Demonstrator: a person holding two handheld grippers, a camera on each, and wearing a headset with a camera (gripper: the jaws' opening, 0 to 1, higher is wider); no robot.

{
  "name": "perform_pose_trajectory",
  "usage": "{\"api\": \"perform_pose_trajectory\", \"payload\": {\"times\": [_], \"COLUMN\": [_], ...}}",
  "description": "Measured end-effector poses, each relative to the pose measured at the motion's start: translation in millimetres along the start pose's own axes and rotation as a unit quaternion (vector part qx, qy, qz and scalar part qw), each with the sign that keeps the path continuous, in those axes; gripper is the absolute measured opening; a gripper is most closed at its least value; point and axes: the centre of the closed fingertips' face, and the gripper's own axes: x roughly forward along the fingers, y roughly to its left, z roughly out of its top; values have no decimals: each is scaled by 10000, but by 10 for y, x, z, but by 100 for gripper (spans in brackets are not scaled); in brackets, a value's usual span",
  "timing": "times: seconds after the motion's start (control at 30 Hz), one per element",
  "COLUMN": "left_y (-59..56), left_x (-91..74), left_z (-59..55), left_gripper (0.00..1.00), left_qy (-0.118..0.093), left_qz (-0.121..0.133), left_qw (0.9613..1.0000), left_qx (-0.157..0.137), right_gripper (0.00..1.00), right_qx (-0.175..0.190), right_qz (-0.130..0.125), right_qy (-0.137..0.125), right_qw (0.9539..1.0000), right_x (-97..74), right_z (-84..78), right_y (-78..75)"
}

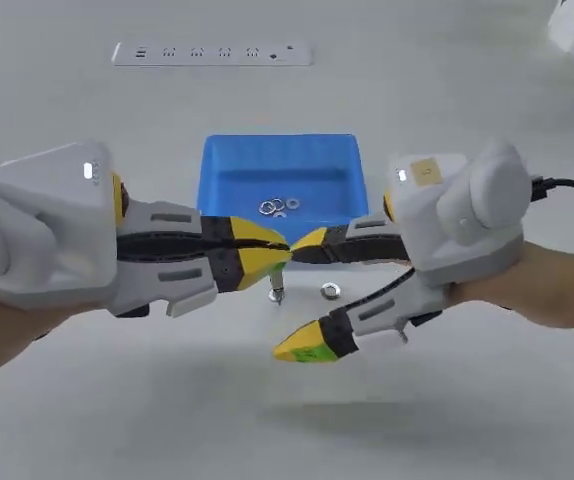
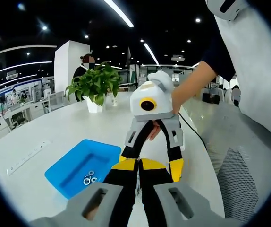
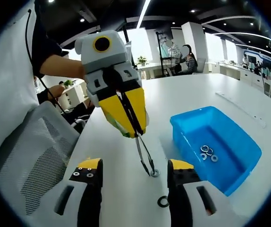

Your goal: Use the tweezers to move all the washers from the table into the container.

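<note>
Right gripper (image 1: 305, 295) is spread wide, holding nothing. Left gripper (image 1: 279, 250) is clamped on the tweezers (image 3: 144, 156), which point down with tips at one washer (image 3: 155, 173). Can't tell if it's pinched. A second washer (image 3: 163, 201) lies beside it, and the container (image 1: 217, 170) is just beyond.

Left gripper (image 2: 139, 165): yellow-tipped jaws closed together, near centre.
Right gripper (image 2: 150, 161): facing, jaws spread apart.
Blue rectangular plastic container (image 2: 74, 165): left, on white table (image 2: 55, 127).
Small metal washers (image 2: 89, 179): inside container.

3 washers (image 1: 280, 208) sit in 1 blue container (image 1: 229, 165); 2 loose washers (image 1: 330, 291) lie on 1 table (image 1: 447, 430) at its 6 o'clock; 1 tweezers (image 3: 144, 153); 1 power strip (image 1: 212, 53) at 12 o'clock.
</note>
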Motion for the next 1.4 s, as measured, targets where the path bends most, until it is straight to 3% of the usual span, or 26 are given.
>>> {"api": "perform_pose_trajectory", "payload": {"times": [0.2, 0.23, 0.43, 0.53, 0.57, 0.77, 0.87, 1.1, 1.23, 1.4], "left_y": [-5, -7, -18, -19, -21, -41, -23, -12, -65, -61], "left_x": [-14, -15, -13, -17, -16, -5, -2, -13, -50, -123], "left_z": [-12, -14, -22, -27, -27, -29, -27, -27, 29, 16], "left_gripper": [5, 5, 5, 5, 5, 5, 5, 7, 16, 26], "left_qy": [30, 34, 56, 71, 72, 93, 101, 86, -10, 81], "left_qz": [-12, -14, -20, -15, -18, -25, 24, 226, 148, 251], "left_qw": [10000, 10000, 10000, 10000, 10000, 9999, 9999, 9993, 9980, 9975], "left_qx": [-7, -4, 14, 21, 19, 44, 24, -282, -607, -660], "right_gripper": [33, 32, 23, 16, 14, 12, 10, 10, 9, 9], "right_qx": [-228, -169, -480, -713, -716, -909, -1104, -1149, -1093, -995], "right_qz": [37, 150, 212, 38, 70, 76, -47, -263, -336, -387], "right_qy": [64, 47, 280, 569, 540, 617, 623, 527, 502, 469], "right_qw": [9997, 9997, 9982, 9958, 9959, 9939, 9919, 9916, 9922, 9932], "right_x": [66, 83, 143, 149, 159, 152, 149, 141, 126, 108], "right_z": [28, 37, 4, -56, -48, -60, -63, -69, -75, -84], "right_y": [-47, -24, -34, -103, -88, -77, -102, -126, -137, -120]}}
